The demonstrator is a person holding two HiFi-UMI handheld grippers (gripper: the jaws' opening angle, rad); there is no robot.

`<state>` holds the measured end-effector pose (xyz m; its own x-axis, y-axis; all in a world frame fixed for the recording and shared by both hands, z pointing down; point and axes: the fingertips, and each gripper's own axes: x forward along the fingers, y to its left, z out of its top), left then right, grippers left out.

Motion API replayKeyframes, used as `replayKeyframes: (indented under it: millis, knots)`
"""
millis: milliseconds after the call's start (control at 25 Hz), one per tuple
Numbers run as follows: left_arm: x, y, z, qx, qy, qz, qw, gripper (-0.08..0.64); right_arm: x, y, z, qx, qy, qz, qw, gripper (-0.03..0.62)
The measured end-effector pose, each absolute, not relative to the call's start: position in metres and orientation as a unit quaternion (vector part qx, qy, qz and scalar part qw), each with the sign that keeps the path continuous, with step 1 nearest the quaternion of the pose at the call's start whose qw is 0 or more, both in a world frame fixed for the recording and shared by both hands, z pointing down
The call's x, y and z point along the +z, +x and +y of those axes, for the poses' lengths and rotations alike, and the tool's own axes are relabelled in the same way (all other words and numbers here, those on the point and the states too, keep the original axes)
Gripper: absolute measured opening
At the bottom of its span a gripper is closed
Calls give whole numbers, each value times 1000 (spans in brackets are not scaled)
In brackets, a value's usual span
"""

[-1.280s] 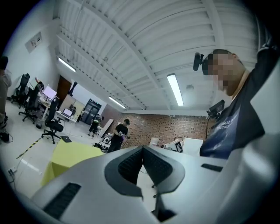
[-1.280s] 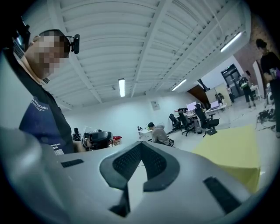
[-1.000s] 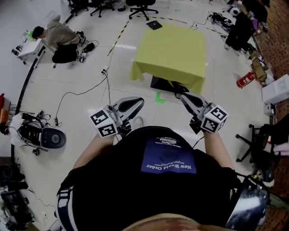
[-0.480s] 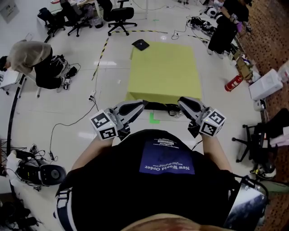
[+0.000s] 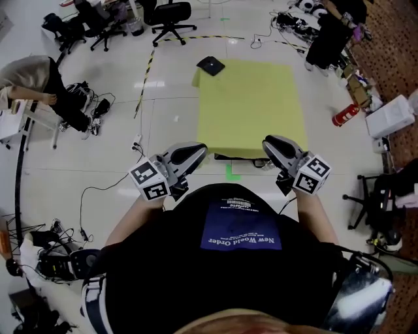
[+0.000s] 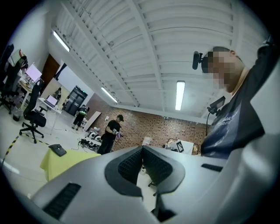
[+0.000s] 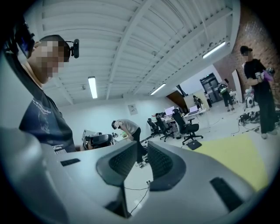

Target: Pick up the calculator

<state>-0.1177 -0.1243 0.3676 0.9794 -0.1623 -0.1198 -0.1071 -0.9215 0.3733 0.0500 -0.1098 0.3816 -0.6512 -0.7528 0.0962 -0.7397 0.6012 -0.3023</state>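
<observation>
Calculator [image 5: 211, 65]: small dark slab at the far left corner of the yellow table [image 5: 251, 107], well apart from both grippers; its keys are too small to make out.
Left gripper [image 6: 141, 159]: jaws pressed together, nothing between.
Right gripper [image 7: 142, 155]: jaws parted by a narrow gap, empty.
Table's near corners masked by the grippers.

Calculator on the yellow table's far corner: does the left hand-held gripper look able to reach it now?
Probably not: the calculator lies across the whole table from the left hand-held gripper. Nothing blocks the way; it looks too far.

Yellow table [image 5: 251, 104], office chair [image 5: 173, 13], fire extinguisher [image 5: 344, 115]
</observation>
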Motion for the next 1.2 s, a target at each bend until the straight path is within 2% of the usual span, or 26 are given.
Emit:
replayKeyframes:
  millis: [400, 640, 840, 1200]
  knots:
    - [370, -65, -219, -65, 973, -146, 167, 6, 392, 104, -236, -165, -348, 923, 22, 82]
    - [365, -7, -282, -69, 957, -211, 186, 6, 383, 161, -325, -150, -295, 943, 8, 103]
    - [374, 27, -322, -66, 947, -237, 205, 6, 406, 182, -379, -150, -275, 950, -7, 152]
    - [424, 20, -384, -45, 944, -236, 227, 6, 483, 166, -445, -188, -301, 933, -59, 249]
